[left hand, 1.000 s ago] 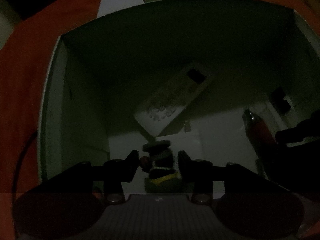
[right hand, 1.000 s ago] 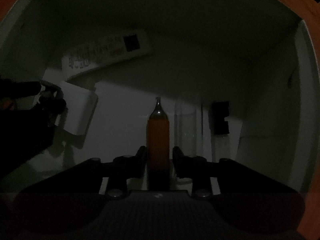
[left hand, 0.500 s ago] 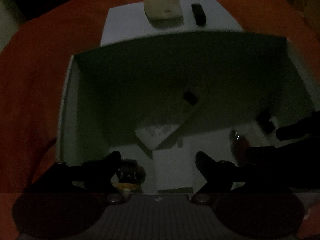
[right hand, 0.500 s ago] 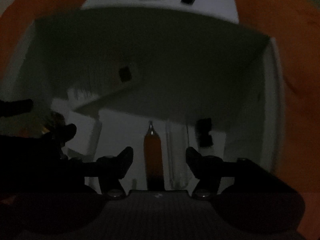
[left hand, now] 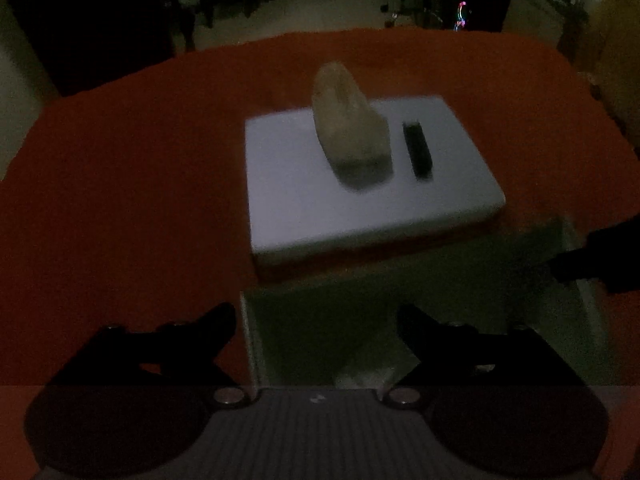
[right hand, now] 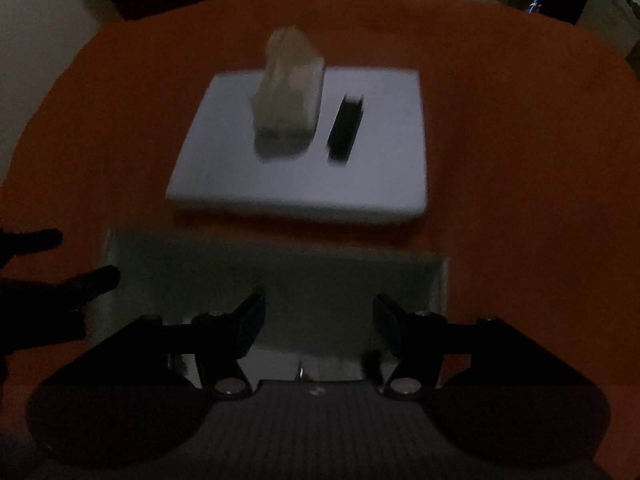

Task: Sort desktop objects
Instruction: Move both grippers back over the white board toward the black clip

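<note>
Left wrist: left gripper [left hand: 316, 320] spread, empty, over white box [left hand: 440, 280], pale lumpy packet [left hand: 352, 136] and black bar [left hand: 417, 150] on white lid [left hand: 320, 200], orange cloth [left hand: 120, 180]; right wrist: right gripper [right hand: 319, 316] likewise spread, dim room.

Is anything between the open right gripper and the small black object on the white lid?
Nothing visible blocks it. The right gripper hangs open over the white box; the black object lies past the box's far wall on the lid, beside the pale lump.
</note>
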